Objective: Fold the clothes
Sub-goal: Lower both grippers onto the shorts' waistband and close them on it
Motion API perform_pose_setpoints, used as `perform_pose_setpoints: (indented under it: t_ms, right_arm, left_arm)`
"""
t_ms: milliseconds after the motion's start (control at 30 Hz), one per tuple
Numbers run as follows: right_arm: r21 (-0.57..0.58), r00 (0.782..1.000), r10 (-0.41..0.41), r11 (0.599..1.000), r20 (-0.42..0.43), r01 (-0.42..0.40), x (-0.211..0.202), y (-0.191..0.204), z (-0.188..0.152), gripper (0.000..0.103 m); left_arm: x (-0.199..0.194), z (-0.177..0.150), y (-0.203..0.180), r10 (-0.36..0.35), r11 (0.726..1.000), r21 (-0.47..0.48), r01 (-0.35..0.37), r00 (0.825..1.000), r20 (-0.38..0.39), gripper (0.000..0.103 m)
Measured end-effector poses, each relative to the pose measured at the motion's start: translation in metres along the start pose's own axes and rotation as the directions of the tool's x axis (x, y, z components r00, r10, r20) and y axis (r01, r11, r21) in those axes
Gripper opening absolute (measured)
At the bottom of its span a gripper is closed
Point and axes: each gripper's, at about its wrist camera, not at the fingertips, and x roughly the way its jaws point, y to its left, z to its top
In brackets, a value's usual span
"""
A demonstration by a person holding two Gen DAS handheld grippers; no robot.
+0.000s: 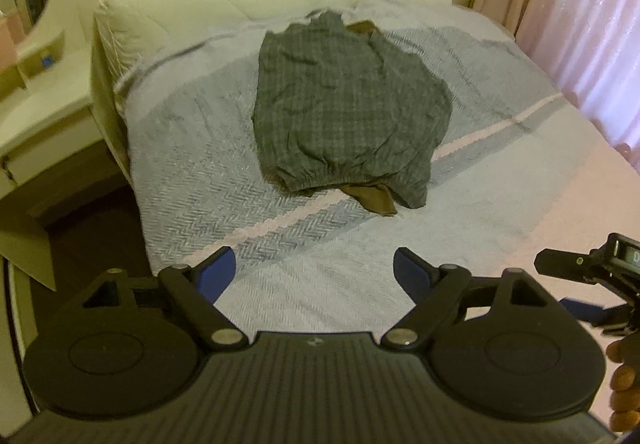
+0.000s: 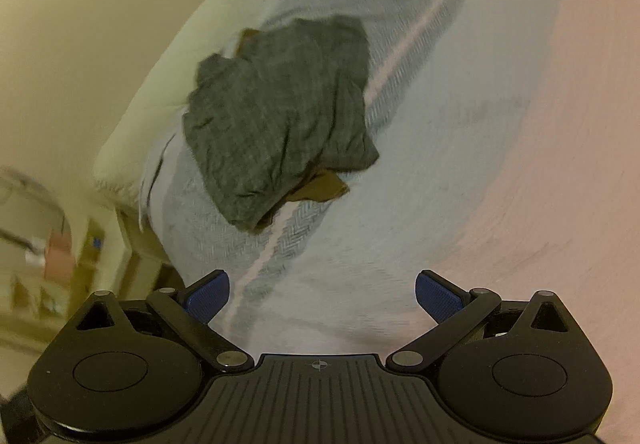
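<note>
Two garments lie in a pile on the middle of the bed: a grey checked woven garment (image 1: pixel 348 104) with a gathered elastic hem on top, and an olive-brown cloth (image 1: pixel 370 196) that shows only at the edges under it. Both look light, soft and limp, so I think the gathered hem is the best place to pinch. What kind of garment the brown one is, I cannot tell. The bedspread (image 1: pixel 200 180) is pale blue herringbone weave. The left gripper (image 1: pixel 314 264) and right gripper (image 2: pixel 322 292) have their blue pads apart, with nothing between them.

Clothes pile (image 1: pixel 348 108) mid-bed (image 1: pixel 500 204), pillow (image 1: pixel 192 4) behind.
</note>
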Motion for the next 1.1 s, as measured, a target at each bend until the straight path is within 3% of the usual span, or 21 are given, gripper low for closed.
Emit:
perform_pose_setpoints:
  t_ms: [267,300,333,467,633,700,733,933,1100]
  right_arm:
    - [0.254,0.998,0.047,0.966,0.033,-0.053,0.07,-0.022,0.035,0.102]
    - [0.279,0.998,0.046,0.959,0.04,-0.056,0.077,-0.025,0.039,0.099]
    - [0.301,0.998,0.046,0.952,0.047,-0.059,0.084,-0.029,0.043,0.089]
    - [0.417,0.998,0.034,0.907,0.062,-0.056,0.116,-0.052,0.053,0.088]
    - [0.52,0.994,0.036,0.85,0.1,-0.083,0.154,-0.078,0.062,0.086]
    - [0.546,0.992,0.055,0.831,0.112,-0.107,0.171,-0.087,0.066,0.073]
    - [0.564,0.991,0.065,0.817,0.117,-0.12,0.181,-0.092,0.067,0.071]
    - [0.668,0.977,0.103,0.716,0.185,-0.202,0.231,-0.117,0.074,0.071]
    - [0.699,0.98,0.109,0.687,0.169,-0.197,0.266,-0.13,0.08,0.072]
  left_arm:
    - [0.089,0.041,0.043,-0.054,0.998,-0.04,0.051,0.995,-0.08,0.074]
    - [0.101,0.046,0.048,-0.063,0.997,-0.051,0.058,0.994,-0.092,0.072]
    - [0.113,0.05,0.051,-0.074,0.996,-0.065,0.068,0.992,-0.104,0.071]
    - [0.16,0.065,0.065,-0.127,0.985,-0.131,0.109,0.982,-0.139,0.062]
    - [0.214,0.077,0.078,-0.197,0.961,-0.224,0.161,0.97,-0.146,0.062]
    - [0.234,0.079,0.081,-0.222,0.955,-0.234,0.183,0.963,-0.151,0.061]
    - [0.243,0.08,0.082,-0.236,0.952,-0.235,0.196,0.959,-0.155,0.061]
    - [0.288,0.078,0.092,-0.287,0.91,-0.346,0.227,0.949,-0.132,0.062]
    - [0.316,0.074,0.099,-0.299,0.876,-0.428,0.222,0.947,-0.121,0.063]
